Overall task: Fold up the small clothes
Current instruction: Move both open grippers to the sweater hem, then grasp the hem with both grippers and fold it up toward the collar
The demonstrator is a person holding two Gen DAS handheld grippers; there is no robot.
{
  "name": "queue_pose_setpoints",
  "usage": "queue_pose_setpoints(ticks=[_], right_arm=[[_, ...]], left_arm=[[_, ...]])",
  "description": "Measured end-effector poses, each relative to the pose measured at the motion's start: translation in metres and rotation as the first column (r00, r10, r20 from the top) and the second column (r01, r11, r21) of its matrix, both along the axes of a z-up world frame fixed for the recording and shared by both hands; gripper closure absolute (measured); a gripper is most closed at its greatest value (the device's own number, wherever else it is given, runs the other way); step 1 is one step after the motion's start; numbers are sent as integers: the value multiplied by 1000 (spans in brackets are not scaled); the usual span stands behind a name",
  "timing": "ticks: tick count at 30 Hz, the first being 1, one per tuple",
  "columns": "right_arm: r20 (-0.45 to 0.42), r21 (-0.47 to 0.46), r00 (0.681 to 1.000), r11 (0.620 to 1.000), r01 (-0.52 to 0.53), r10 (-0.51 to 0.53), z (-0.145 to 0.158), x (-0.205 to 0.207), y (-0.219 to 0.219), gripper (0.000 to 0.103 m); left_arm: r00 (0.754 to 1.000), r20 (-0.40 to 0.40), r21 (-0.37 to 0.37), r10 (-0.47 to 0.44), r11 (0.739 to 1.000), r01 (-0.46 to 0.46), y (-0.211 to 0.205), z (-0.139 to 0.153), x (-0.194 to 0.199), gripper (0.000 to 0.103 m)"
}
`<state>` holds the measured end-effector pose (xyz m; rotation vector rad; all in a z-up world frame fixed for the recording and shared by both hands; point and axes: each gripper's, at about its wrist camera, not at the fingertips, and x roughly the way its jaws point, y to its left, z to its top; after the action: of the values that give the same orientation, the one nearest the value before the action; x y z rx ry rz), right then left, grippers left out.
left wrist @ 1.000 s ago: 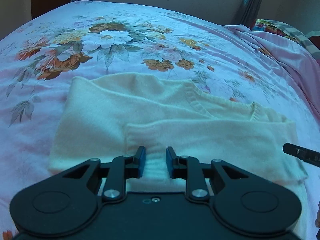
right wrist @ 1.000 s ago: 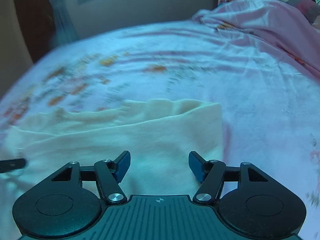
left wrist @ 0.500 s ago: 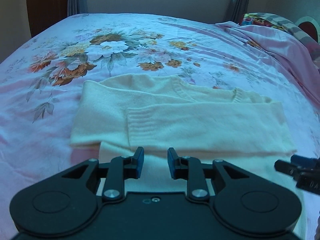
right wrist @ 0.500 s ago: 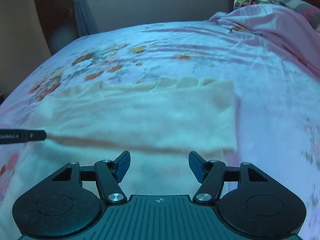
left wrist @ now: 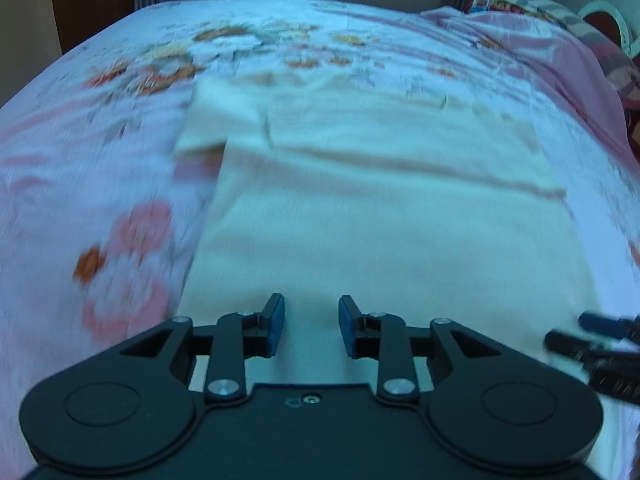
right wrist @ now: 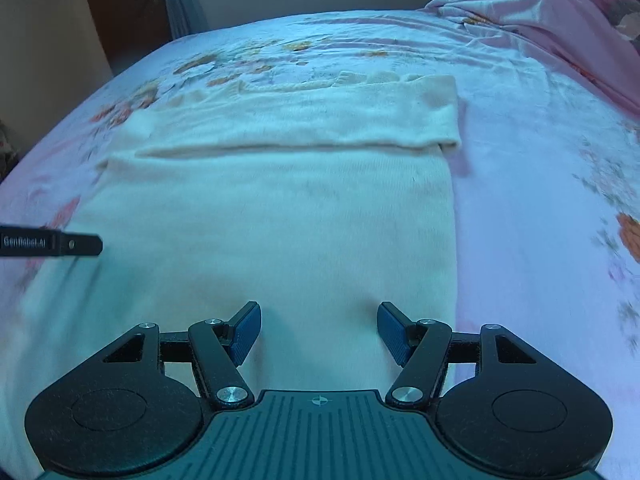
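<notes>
Sweater (left wrist: 380,216), cream knit, lies flat on the bed (left wrist: 120,184), roughly mid-sheet, w/ hem end nearest both cams. Far end is already folded: a sleeve (right wrist: 304,120) is laid across the chest as a band, its edge making a straight crease line across the body. A second layer pokes out at the far left corner in the left view, prob. the other sleeve or shoulder tucked under; can't tell which. Neck rib is just visible beyond the band in the right view.

So, judging from how it lies: sleeves in = done. Body fold = not yet done; lower half is still one flat, single panel. Left to do, prob.: pick up the hem at both corners, bring it over to the sleeve band, then maybe one more fold to halve it.

Left gripper (left wrist: 311,326) sits over the near hem, jaws narrowly apart and opening, nothing pinched btwn them; cloth is only seen below the gap. Right gripper (right wrist: 319,332) is over the hem nearer the right edge, jaws wide apart, empty too. Each gripper shows at the edge of the other's view, so they're side by side.

Beyond: floral sheet, a pink blanket (right wrist: 540,20) bunched at far right, well apart from the sweater. Left view is motion-blurred.
</notes>
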<state>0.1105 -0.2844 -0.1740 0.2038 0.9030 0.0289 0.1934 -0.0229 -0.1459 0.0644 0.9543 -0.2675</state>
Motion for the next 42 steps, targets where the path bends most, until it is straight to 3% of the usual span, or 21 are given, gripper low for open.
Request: queue_pose_setpoints(ticks=[9,20,24,28,36,42], right_arm=[[6,20,1000,1000,4,-4,4,-64,11,39],[-1,51,999,998,46,-47,12,-134,2,39],[-18,38,997,997,73,-72,12,-148,-4,39],[-43,84,994,991,104,-101,9,-159,-15,39],[-76,119,994,989,83,-75,9,-172,-10,39],[-102,157,993,985,73,-57,2,-181,-3,39]], left_arm=[[1000,10,19,-24,1000,23,26,-1,-65,73],[1000,1,30,-15,999,15,60,6,-113,72],[1000,-7,21,18,1000,-18,75,6,-121,72],[999,-33,7,31,999,-31,88,6,-127,72],[997,-78,-5,16,1000,-16,99,1,-139,72],[992,-124,-64,33,997,-41,112,-6,-147,71]])
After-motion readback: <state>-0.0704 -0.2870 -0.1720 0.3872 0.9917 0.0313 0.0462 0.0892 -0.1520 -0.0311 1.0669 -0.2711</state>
